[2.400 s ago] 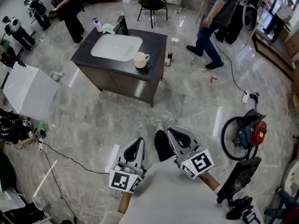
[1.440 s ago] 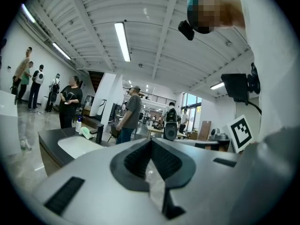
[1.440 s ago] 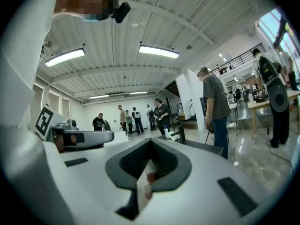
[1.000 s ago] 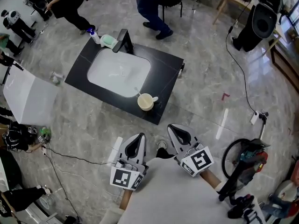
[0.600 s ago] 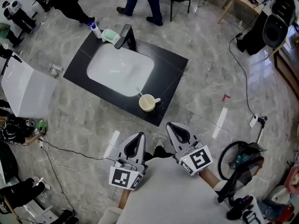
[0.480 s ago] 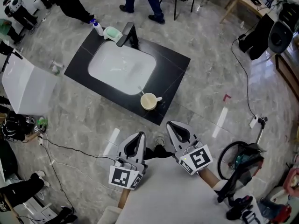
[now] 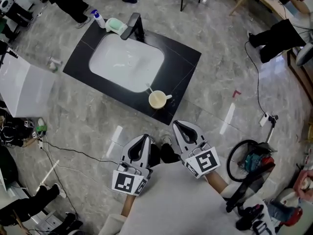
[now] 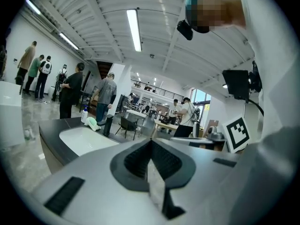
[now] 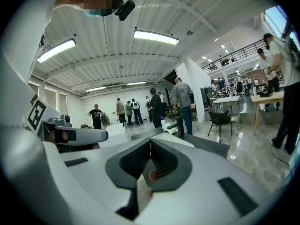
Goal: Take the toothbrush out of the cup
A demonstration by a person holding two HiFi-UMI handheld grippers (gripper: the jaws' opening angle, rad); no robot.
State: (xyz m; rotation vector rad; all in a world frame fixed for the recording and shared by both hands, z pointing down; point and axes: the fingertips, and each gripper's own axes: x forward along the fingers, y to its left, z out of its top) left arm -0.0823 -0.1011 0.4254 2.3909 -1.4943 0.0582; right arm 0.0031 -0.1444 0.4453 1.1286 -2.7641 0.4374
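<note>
— What's on the counter from where you sit?

— I count one cup, cream-coloured, close to the near edge of the black counter, just off the near right corner of the one white sink. One toothbrush stands in the cup, its thin handle leaning out toward the sink. At the far edge I see one tap and one bottle.

— And your two grippers?

— Both hang over the floor, apart from the counter. My left gripper has its jaws pressed together on nothing. My right gripper is the same: closed tight, empty. Neither touches the cup.
</note>
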